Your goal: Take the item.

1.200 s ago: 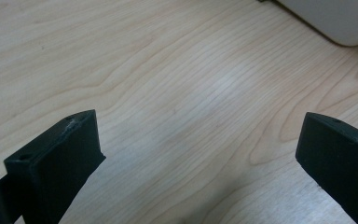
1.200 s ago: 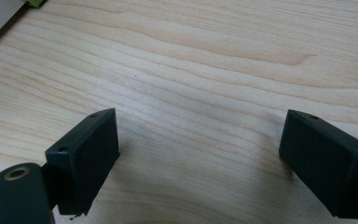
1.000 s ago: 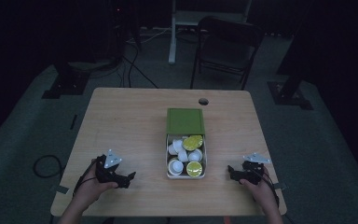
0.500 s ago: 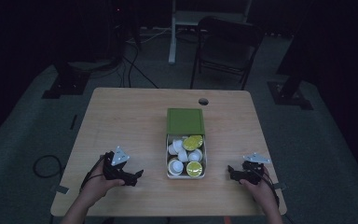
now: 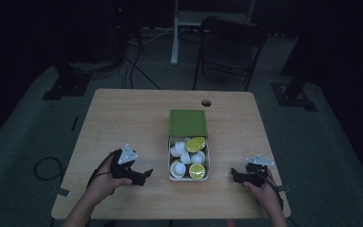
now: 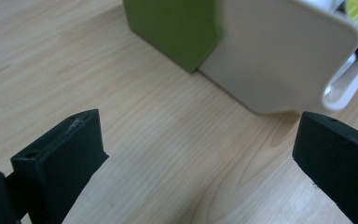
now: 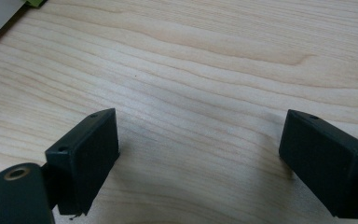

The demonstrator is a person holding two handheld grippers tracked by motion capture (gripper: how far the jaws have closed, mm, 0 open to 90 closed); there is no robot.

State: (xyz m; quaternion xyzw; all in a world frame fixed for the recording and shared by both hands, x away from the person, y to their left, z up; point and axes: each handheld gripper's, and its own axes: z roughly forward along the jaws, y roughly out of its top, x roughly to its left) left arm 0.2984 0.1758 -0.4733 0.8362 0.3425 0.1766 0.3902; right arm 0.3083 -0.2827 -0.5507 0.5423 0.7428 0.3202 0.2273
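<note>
A wooden table (image 5: 123,118) bears a white box (image 5: 171,171) of cups.

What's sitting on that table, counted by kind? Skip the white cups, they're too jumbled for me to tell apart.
Hand-held tools: 2 (left tool, right tool)
Boxes: 2 (green box, white box)
Yellow-green-topped cups: 2 (far cup, near cup)
Total: 6
</note>
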